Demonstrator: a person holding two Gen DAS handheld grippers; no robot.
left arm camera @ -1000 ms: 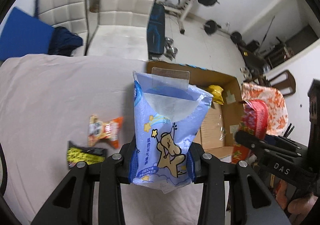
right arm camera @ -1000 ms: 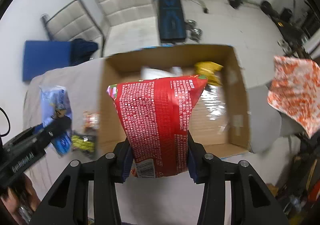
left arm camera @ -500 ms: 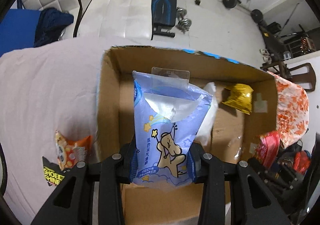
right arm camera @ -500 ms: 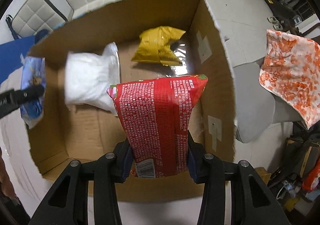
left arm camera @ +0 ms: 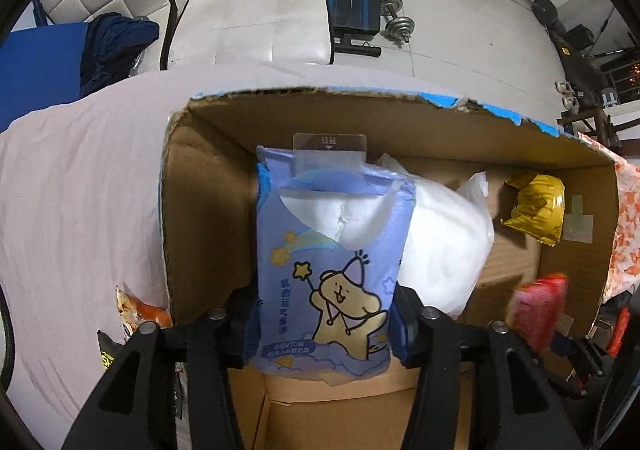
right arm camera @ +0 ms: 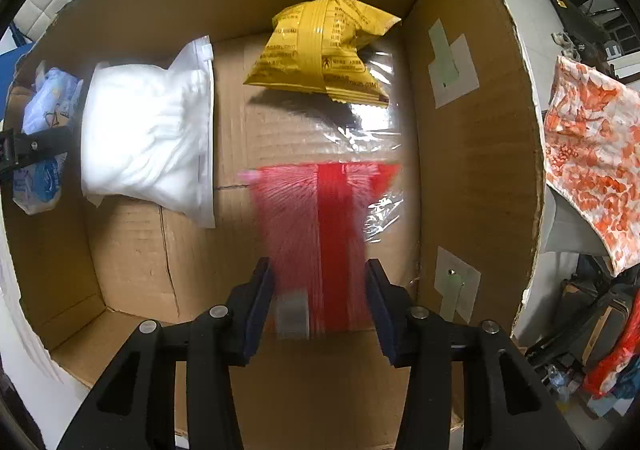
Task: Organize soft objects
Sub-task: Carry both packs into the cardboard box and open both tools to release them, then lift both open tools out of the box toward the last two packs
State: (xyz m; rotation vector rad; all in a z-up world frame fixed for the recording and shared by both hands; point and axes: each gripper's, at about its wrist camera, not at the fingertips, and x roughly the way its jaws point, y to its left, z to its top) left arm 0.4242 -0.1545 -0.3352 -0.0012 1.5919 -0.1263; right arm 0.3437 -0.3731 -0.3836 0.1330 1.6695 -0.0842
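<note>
The left tool clamps one blue tissue pack, a soft plastic pouch printed with a cartoon bear, upright over the left part of the cardboard box. The right tool stands wide; one red snack bag, blurred, sits between its fingers, whether touching them I cannot tell. On the box floor lie one puffy white zip bag by the left wall and one crinkled yellow foil packet in the far right corner. Two small snack packets lie on the pink-covered counter beside the box's left wall.
</note>
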